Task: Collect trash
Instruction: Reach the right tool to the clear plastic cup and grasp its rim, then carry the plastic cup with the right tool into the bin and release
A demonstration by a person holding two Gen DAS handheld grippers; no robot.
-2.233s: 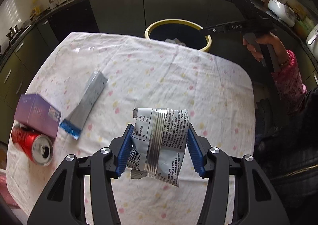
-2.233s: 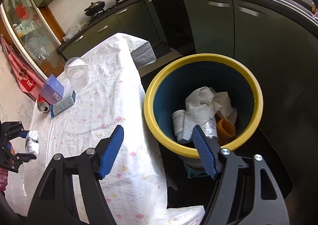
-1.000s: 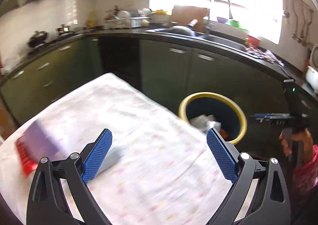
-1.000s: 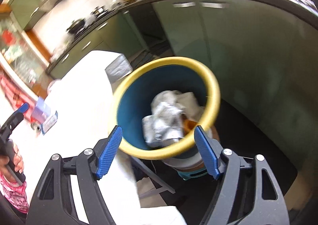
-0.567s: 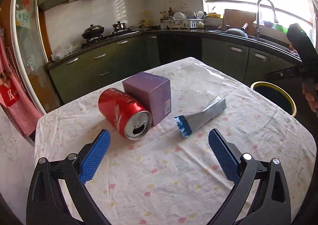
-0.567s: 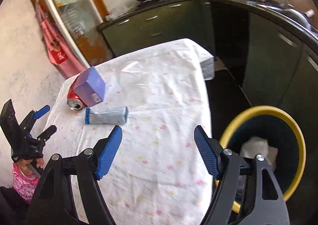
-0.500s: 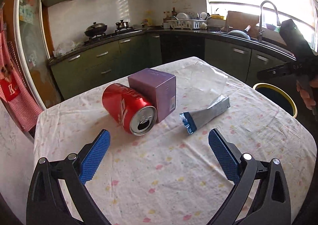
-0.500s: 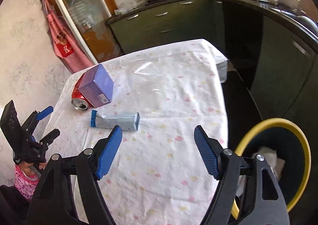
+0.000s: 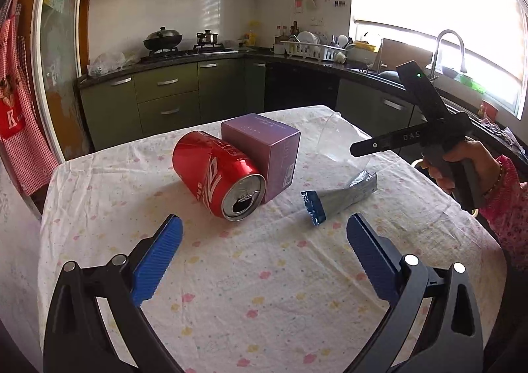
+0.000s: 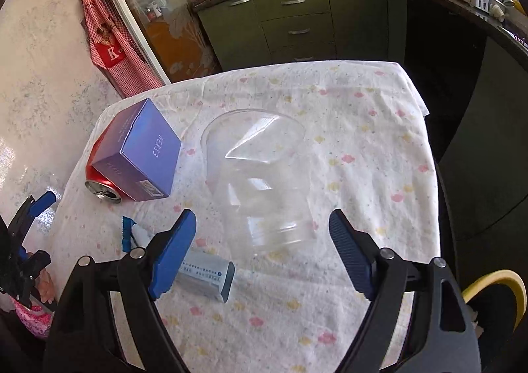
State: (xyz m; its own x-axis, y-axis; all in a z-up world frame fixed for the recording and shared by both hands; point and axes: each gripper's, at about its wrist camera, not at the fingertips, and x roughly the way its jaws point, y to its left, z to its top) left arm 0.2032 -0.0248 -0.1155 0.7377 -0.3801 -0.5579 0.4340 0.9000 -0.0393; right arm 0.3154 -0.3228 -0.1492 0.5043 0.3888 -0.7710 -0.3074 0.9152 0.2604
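A red soda can (image 9: 217, 179) lies on its side on the flowered tablecloth (image 9: 264, 290), against a purple box (image 9: 264, 155). A silver and blue wrapper (image 9: 340, 198) lies to the right of them. A clear plastic jar (image 10: 260, 175) lies on its side beyond it. My left gripper (image 9: 264, 261) is open and empty, just short of the can. My right gripper (image 10: 262, 254) is open and empty, above the jar's near end. The can (image 10: 102, 190), box (image 10: 142, 155) and wrapper (image 10: 201, 270) also show in the right wrist view.
The yellow-rimmed bin (image 10: 495, 290) stands on the floor past the table's right edge. Green cabinets (image 9: 171, 102) and a dark counter run behind the table. A red checked apron (image 10: 115, 53) hangs on the wall.
The left gripper let go of the snack packet, which went into the bin, then swung back to face the can. The right gripper moved from above the bin to above the jar.
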